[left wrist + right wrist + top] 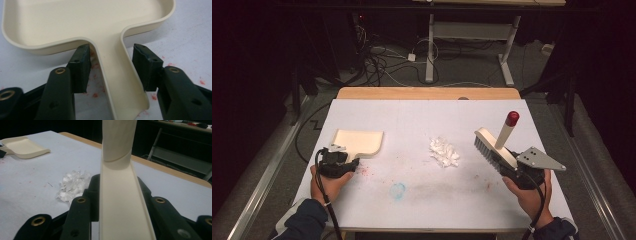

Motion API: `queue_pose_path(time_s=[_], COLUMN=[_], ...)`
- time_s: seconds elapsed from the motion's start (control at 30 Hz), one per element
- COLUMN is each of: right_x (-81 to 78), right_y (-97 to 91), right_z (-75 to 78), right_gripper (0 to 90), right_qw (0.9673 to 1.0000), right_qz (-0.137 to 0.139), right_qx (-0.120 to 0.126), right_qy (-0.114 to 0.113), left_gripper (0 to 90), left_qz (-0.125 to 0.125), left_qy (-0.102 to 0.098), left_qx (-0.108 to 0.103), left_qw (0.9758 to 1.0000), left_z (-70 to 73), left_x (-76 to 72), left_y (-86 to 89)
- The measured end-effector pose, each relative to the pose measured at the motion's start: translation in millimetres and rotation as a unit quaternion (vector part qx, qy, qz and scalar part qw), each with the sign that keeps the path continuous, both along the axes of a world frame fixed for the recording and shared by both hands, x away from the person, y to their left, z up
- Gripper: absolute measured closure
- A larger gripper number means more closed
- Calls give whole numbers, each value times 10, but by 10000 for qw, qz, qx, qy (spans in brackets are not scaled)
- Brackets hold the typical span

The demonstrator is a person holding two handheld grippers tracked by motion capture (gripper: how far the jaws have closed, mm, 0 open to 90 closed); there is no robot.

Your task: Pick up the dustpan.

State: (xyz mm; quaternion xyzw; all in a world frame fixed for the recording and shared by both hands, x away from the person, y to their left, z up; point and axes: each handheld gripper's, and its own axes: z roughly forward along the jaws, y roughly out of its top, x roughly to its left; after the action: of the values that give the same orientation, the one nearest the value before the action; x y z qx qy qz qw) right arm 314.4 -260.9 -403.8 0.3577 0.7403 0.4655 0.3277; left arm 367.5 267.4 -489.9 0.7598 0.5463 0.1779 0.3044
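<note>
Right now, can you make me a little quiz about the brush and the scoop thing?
1. True or false: the right gripper is shut on the brush.
2. What does the left gripper have between its jaws: A the dustpan handle, B the paper scraps, C a cup?
3. What colour is the tip of the brush handle?

Key: 1 true. 2 A; the pads are not pressing on it yet. 3 red.

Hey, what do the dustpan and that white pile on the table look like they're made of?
Dustpan: probably moulded plastic, cream, smooth with a slight sheen and rounded rim. White pile: looks like torn paper scraps, matte and crumpled; hard to be sure.
</note>
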Motion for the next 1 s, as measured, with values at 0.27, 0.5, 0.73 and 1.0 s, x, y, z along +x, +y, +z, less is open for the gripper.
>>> queue_pose_path(time_s=[0.27,0.5,0.73,1.0], right_x=[-9,-2,2,45], right_y=[30,38,-2,-5], right_z=[-63,-96,-102,-129], right_gripper=[672,672,672,673], right_qw=[10000,10000,10000,10000], right_qz=[-55,-52,-58,-56], right_qx=[-45,-57,25,28], right_qy=[1,10,24,51], left_gripper=[637,641,643,642], left_qz=[-143,-255,-522,-841], left_qy=[-43,-7,4,-111], left_qx=[49,95,235,826], left_qw=[9999,9996,9984,9930], left_z=[6,37,119,227], left_x=[-9,3,5,-70], left_y=[-20,-11,-26,-142])
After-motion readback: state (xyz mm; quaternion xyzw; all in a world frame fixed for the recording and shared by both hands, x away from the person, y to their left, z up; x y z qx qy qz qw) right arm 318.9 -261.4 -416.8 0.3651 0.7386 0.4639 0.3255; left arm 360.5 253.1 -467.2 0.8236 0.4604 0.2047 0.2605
